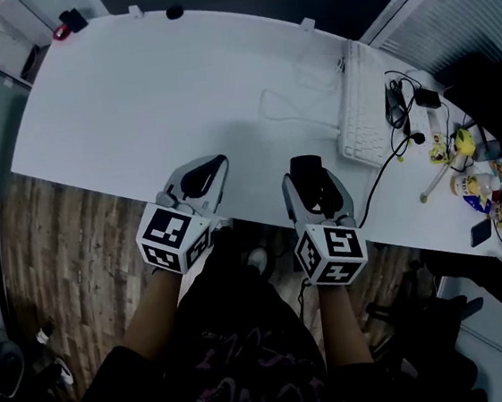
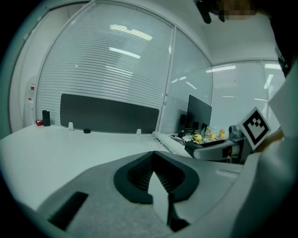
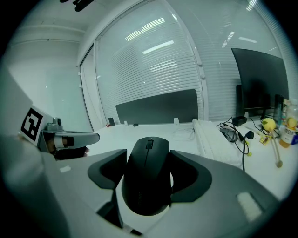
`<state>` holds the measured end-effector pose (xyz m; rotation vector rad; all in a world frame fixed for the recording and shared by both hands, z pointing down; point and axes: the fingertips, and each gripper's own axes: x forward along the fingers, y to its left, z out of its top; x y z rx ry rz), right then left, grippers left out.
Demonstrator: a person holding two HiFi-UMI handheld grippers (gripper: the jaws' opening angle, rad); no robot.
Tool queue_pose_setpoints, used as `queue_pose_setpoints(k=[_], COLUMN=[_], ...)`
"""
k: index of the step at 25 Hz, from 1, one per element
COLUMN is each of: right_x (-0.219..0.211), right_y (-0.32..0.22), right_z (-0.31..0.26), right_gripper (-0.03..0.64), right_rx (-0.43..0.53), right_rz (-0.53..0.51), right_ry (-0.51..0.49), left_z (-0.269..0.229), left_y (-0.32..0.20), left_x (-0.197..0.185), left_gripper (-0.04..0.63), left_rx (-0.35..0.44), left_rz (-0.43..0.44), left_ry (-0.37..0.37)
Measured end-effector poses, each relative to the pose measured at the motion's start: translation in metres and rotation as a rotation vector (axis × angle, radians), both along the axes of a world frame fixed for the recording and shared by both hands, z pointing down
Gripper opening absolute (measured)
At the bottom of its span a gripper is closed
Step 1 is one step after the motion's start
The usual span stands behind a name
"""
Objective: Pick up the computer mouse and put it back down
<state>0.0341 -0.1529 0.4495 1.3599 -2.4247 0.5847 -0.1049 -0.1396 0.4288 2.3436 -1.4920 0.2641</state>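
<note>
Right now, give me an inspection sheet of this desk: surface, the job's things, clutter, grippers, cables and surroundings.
Surface: white desk; no stains seen.
Job's things: black computer mouse between the right gripper's jaws, near the desk's near edge; whether it touches the desk cannot be told.
Clutter: white keyboard; bottles and small items at the right end; small dark objects along the far edge.
Grippers: right gripper shut on the computer mouse; left gripper shut, nothing between its jaws.
Cables: white cable loop beside the keyboard; black cables past it; one black cable drops over the near edge.
Surroundings: wood floor, window blinds, dark monitor.
</note>
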Motion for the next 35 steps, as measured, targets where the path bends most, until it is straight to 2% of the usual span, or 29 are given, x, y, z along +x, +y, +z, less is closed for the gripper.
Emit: queue_pose_setpoints(k=[8, 12, 35], right_x=[-0.003, -0.002, -0.003], right_y=[0.000, -0.001, 0.013], right_z=[0.028, 0.043, 0.125], right_gripper=[0.298, 0.298, 0.298], right_rx=[-0.056, -0.086, -0.261], right_rz=[0.004, 0.006, -0.020], right_ry=[0.010, 0.018, 0.086], left_z=[0.030, 0.050, 0.119], left_y=[-0.001, 0.002, 0.008], left_x=[0.000, 0.005, 0.019], left_gripper=[0.002, 0.002, 0.002], left_rx=[-0.061, -0.116, -0.238], left_rz=[0.008, 0.022, 0.043], left_ry=[0.006, 0.013, 0.041])
